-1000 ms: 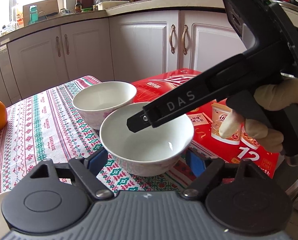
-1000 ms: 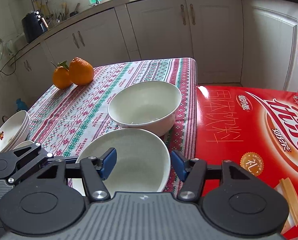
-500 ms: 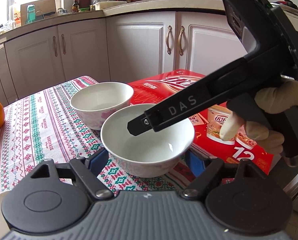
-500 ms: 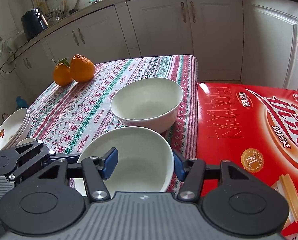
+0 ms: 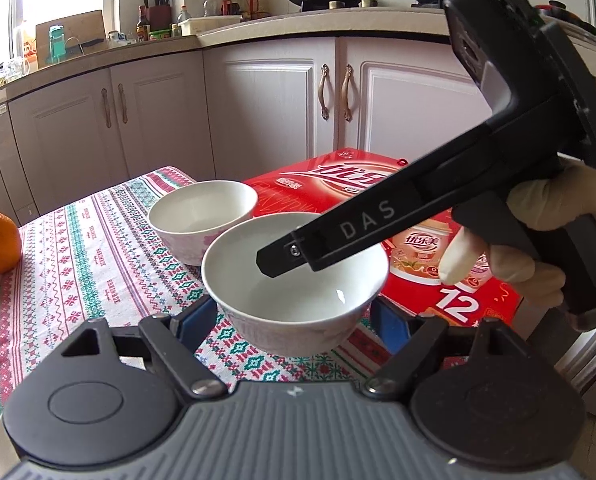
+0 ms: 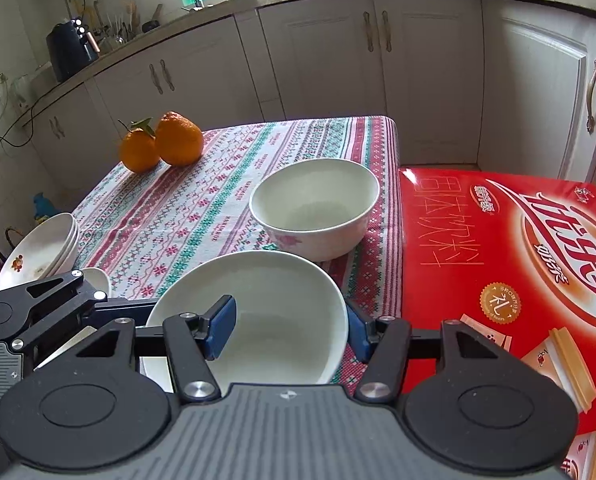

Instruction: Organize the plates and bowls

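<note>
A: Where is the near bowl [image 5: 294, 280]?

B: Over the patterned tablecloth [image 5: 78, 264], in front of a 2nd bowl [image 5: 202, 220] that rests on the cloth. A red box [image 6: 510, 264] lies just right of it.

A: And the tongs?

B: The left gripper [image 5: 294, 320] straddles the near bowl, blue pads at its sides. The right gripper [image 6: 292, 330] is clamped on its rim, 1 pad inside, 1 outside.

A: Anything else?

B: 2 oranges [image 6: 162, 142] sit far back; stacked plates [image 6: 42, 252] are at the left edge.
</note>
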